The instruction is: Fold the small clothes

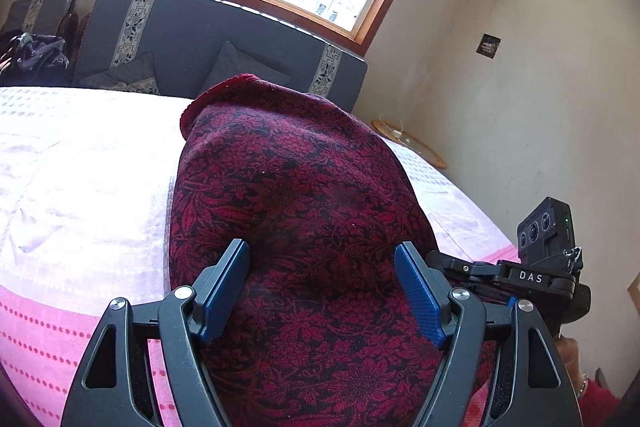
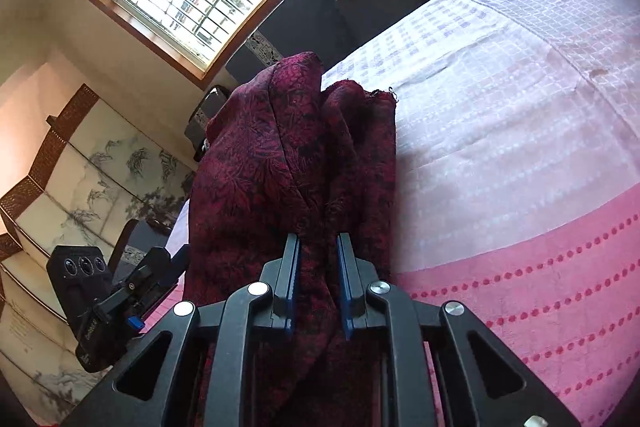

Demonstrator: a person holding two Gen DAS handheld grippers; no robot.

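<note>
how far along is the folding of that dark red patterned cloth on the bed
Early to midway. Done: the red cloth is doubled lengthwise on the bedspread. In hand: the right hand-held gripper pinches a bunched end, while the left hand-held gripper is open over it. Left: flatten it and fold it smaller.

Garment (image 1: 296,211) lies on the bed (image 1: 80,163), sofa (image 1: 180,35) behind.

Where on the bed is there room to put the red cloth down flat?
Bare patches: the white bedspread left of the red cloth, up to the grey headboard, and the pink dotted strip nearer you. It is crowded where the cloth bunches in the right tongs.
</note>
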